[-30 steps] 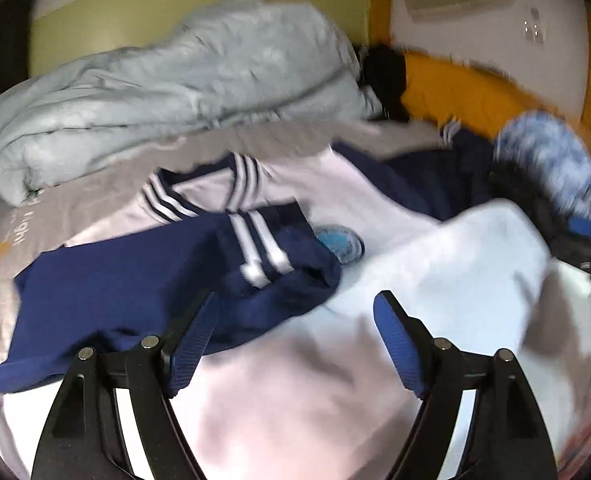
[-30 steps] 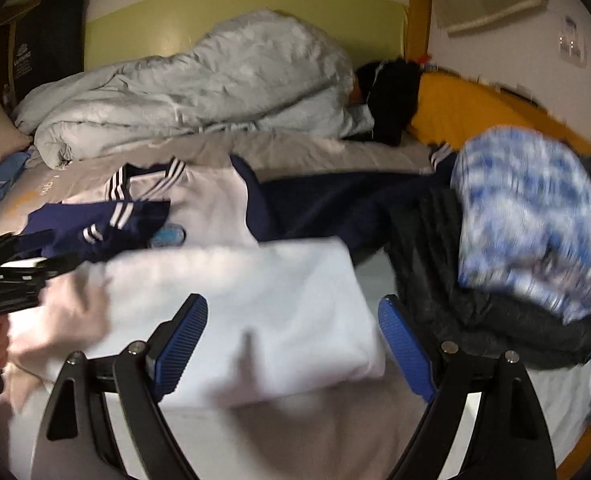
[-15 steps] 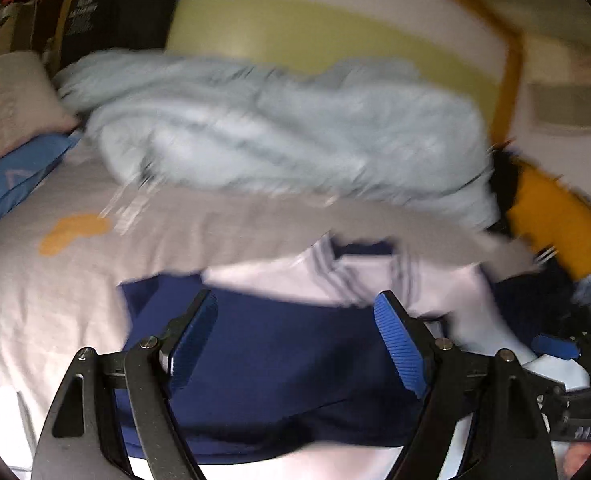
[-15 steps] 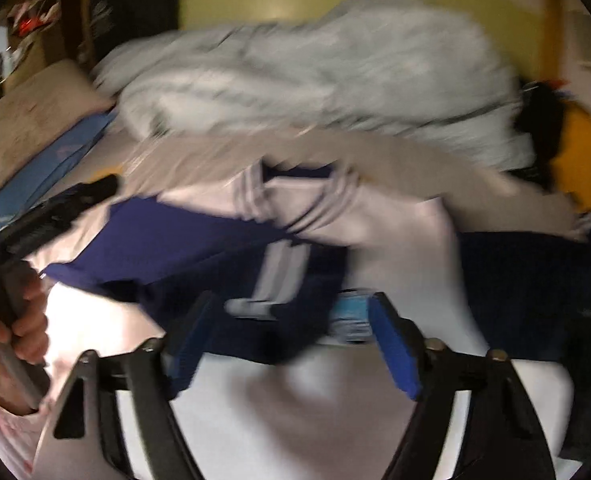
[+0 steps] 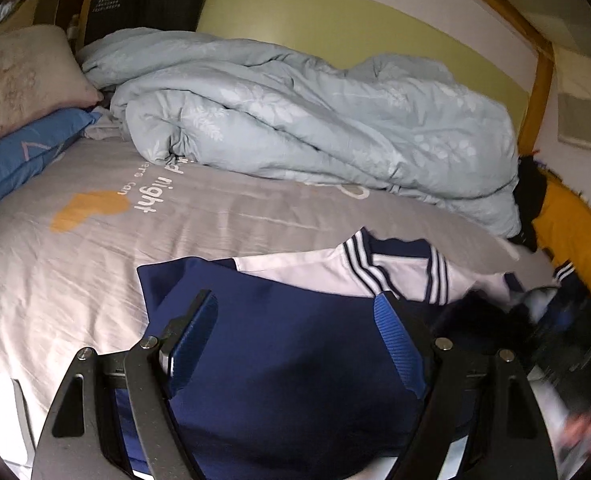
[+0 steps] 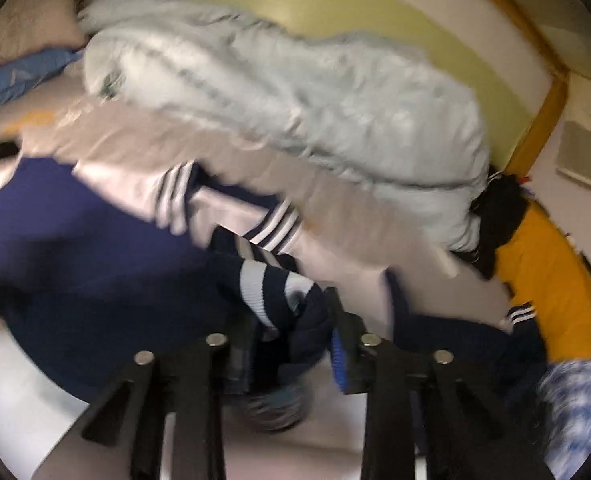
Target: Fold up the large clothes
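A white jacket (image 5: 327,268) with navy sleeves and a striped collar lies spread on the grey bed sheet (image 5: 95,248). My left gripper (image 5: 295,328) is open just above the wide navy sleeve (image 5: 295,380), with nothing pinched. In the right wrist view, which is blurred, my right gripper (image 6: 295,344) is closing its jaws on the striped navy cuff (image 6: 263,284). The bunched cuff fills the narrow gap between its fingers. A dark blur at the right edge of the left wrist view is the right gripper (image 5: 547,320).
A crumpled pale blue duvet (image 5: 315,120) lies along the back of the bed, with a beige pillow (image 5: 15,72) and a blue pillow (image 5: 15,156) at the left. Orange cloth (image 5: 567,232) and a blue checked garment (image 6: 575,400) sit at the right.
Both views have swung left across the bed towards the navy sleeve. The right gripper's jaws went from wide apart to narrow around the striped cuff. The left gripper stayed open.
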